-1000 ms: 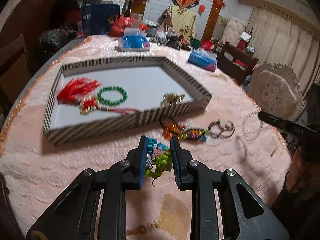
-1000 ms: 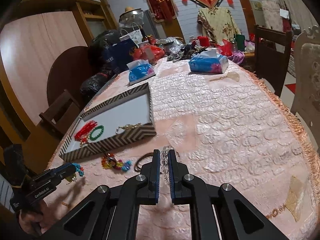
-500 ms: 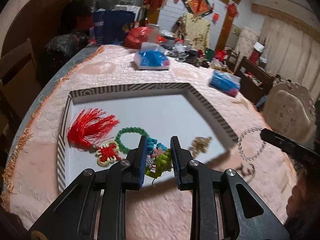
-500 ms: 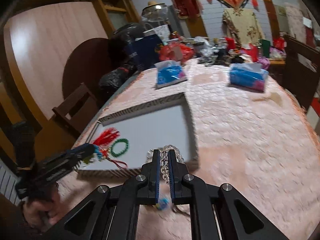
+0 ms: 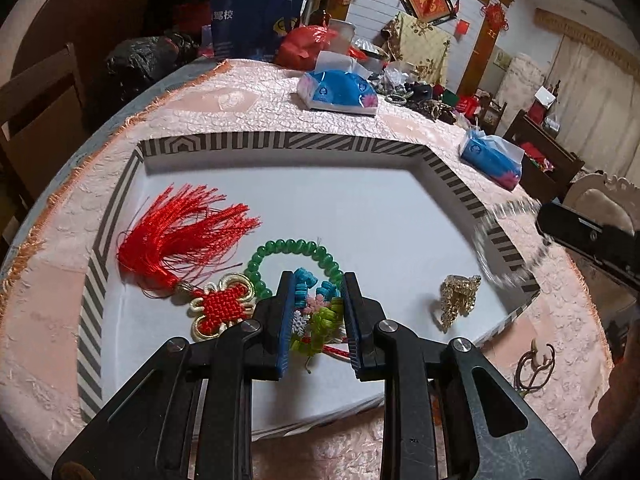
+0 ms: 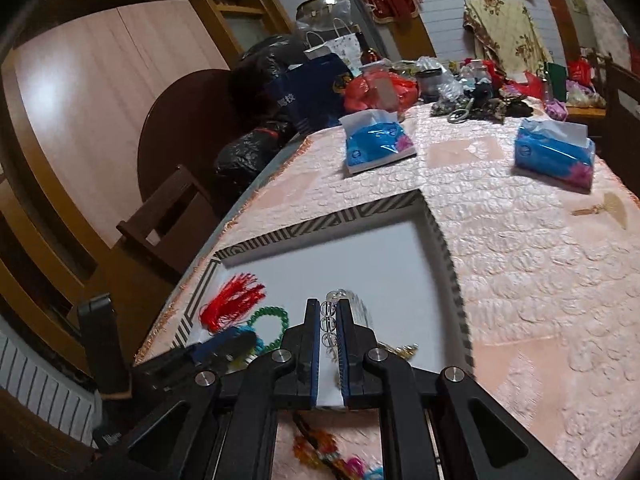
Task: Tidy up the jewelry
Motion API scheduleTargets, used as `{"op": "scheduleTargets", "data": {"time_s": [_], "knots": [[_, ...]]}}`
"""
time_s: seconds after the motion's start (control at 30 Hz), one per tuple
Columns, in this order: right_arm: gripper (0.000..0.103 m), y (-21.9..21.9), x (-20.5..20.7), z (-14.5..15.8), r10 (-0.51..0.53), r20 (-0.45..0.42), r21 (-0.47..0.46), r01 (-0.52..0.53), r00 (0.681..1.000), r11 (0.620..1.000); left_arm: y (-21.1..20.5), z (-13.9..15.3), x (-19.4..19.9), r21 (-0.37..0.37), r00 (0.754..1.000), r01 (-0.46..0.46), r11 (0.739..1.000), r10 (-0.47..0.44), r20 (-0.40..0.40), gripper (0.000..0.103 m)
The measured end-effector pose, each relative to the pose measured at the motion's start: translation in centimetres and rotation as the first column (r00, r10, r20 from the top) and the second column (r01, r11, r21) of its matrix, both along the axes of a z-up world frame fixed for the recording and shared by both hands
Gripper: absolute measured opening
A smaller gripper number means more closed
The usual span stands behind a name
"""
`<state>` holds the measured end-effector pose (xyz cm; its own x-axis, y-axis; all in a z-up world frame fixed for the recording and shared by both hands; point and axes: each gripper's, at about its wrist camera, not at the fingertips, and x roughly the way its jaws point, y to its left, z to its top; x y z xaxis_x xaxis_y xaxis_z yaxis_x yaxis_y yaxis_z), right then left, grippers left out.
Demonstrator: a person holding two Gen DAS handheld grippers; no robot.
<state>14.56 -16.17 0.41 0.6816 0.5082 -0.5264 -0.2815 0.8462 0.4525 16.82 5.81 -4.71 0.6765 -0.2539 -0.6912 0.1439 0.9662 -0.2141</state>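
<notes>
Both tongs [image 5: 316, 292] [image 6: 329, 312] gripping bracelets [image 5: 316, 312] [image 6: 329, 320], seemingly over tray [image 5: 280, 144].

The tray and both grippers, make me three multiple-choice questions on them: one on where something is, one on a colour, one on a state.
1. Where does the red tassel lie?
A. In the tray, left part
B. On the tablecloth outside the tray
C. On a tissue pack

2. What colour is the bead bracelet lying in the tray?
A. Blue
B. Green
C. White

3. What is the right gripper doing?
A. Open and empty
B. Shut on the red tassel
C. Shut on clear beads

Answers:
1. A, the tassel rests on the white floor near the tray's left wall.
2. B, its round beads are bright green.
3. C, a string of clear beads sits pinched between its fingers over the tray.
</notes>
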Motion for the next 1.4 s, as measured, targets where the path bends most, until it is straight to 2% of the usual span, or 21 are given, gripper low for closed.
{"op": "scheduleTargets", "data": {"time_s": [0.23,0.33,0.6,0.63,0.7,0.73,0.77,0.93,1.03,1.13,1.2,1.4], "knots": [[0.007,2.1,1.3,-2.3,0.034,-0.047,-0.030,-0.036,0.998,0.999,-0.1,-0.6,-0.2,0.000,1.000,0.009,1.000,-0.009,-0.009,0.022],[0.007,1.3,2.0,-3.9,-0.005,-0.095,-0.057,-0.001,0.995,0.998,-0.3,-0.7,-0.3,0.005,1.000,0.012,1.000,-0.012,-0.012,0.022],[0.008,-0.1,2.7,-5.8,-0.020,-0.187,-0.058,0.009,0.982,0.998,-0.2,-1.1,-0.1,0.010,1.000,0.001,1.000,-0.001,-0.024,0.023],[0.015,-0.1,2.6,-5.9,-0.019,-0.193,-0.055,0.009,0.981,0.998,-0.2,-1.1,0.0,0.012,1.000,-0.002,1.000,0.002,-0.025,0.024],[0.025,-0.3,2.3,-5.6,-0.024,-0.184,-0.055,0.015,0.983,0.998,-0.1,-1.1,0.1,0.018,0.999,-0.009,1.000,0.009,-0.031,0.035],[0.033,-0.4,2.2,-5.4,-0.029,-0.177,-0.058,0.019,0.984,0.998,0.0,-1.1,0.2,0.019,0.999,-0.016,1.000,0.016,-0.033,0.049],[0.036,-0.5,2.1,-5.1,-0.036,-0.171,-0.064,0.026,0.985,0.998,0.2,-1.1,0.2,0.016,0.999,-0.019,1.000,0.020,-0.033,0.056],[0.036,-2.4,0.5,-3.1,-0.058,-0.132,-0.068,0.049,0.990,0.996,0.4,-0.1,-0.3,0.026,1.000,-0.028,0.999,0.028,-0.009,0.056],[0.036,-3.8,-1.6,-2.0,-0.074,-0.086,-0.115,0.064,0.994,0.991,0.5,1.0,-1.4,0.029,1.000,-0.018,0.999,0.017,0.022,0.056],[0.037,-5.2,-4.4,-1.9,-0.096,-0.069,-0.210,0.080,0.993,0.974,0.1,2.0,-3.3,0.017,0.999,0.024,1.000,-0.024,0.039,0.056],[0.037,-6.0,-6.0,-2.6,-0.110,-0.084,-0.240,0.087,0.990,0.967,-0.7,2.3,-4.7,0.013,0.996,0.075,0.997,-0.075,0.038,0.056],[0.037,-8.0,-11.4,-6.6,-0.181,-0.168,-0.255,0.135,0.969,0.957,-5.9,0.5,-8.9,0.022,0.960,0.279,0.960,-0.278,-0.023,0.056]]}}
